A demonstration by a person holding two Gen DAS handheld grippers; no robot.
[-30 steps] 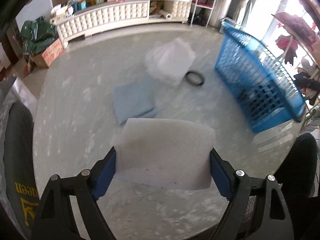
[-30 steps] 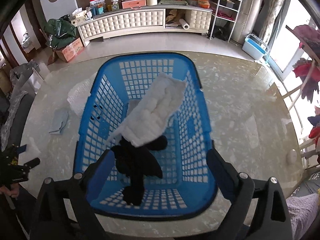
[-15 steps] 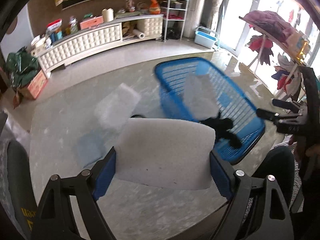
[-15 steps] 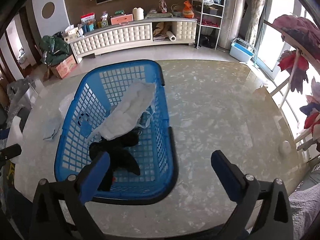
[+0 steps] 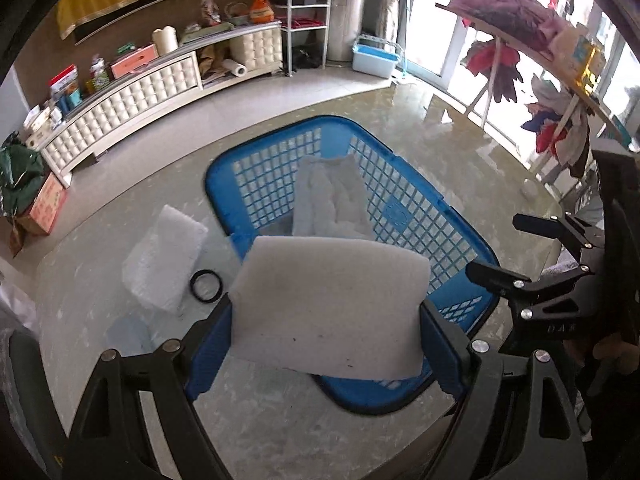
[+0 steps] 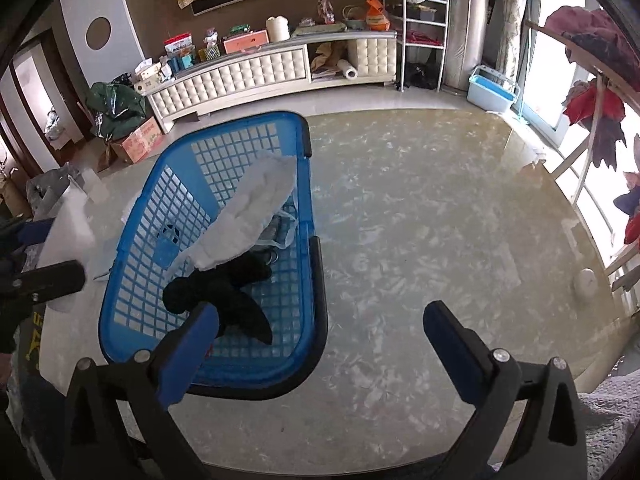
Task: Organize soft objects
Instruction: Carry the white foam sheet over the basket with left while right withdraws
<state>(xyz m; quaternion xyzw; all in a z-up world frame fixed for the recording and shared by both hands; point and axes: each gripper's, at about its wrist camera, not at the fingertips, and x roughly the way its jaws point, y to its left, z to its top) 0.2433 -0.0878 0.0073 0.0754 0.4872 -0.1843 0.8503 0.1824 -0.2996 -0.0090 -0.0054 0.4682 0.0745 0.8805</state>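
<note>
My left gripper [image 5: 326, 326] is shut on a white foam sheet [image 5: 332, 308], held by its two side edges above the near end of the blue basket [image 5: 264, 168]. In the basket [image 6: 308, 292] lie a white quilted pad [image 6: 248, 216] and a black cloth [image 6: 224, 296]. The same pad [image 5: 332, 200] shows past the sheet in the left wrist view. My right gripper [image 6: 320, 320] stands open and empty over the marble table [image 6: 420, 240], just right of the basket. It also appears at the right edge of the left wrist view, the right gripper [image 5: 532, 252].
On the table left of the basket lie a bubble-wrap piece [image 5: 164, 260], a black ring [image 5: 206, 286] and a pale blue cloth [image 5: 128, 334]. A white cabinet [image 6: 248, 76] lines the far wall. A rack with clothes [image 5: 516, 56] stands at the right.
My left gripper has carried the foam sheet rightwards from the bare table to over the basket. My right gripper has drawn away to the right of the basket and opened wider.
</note>
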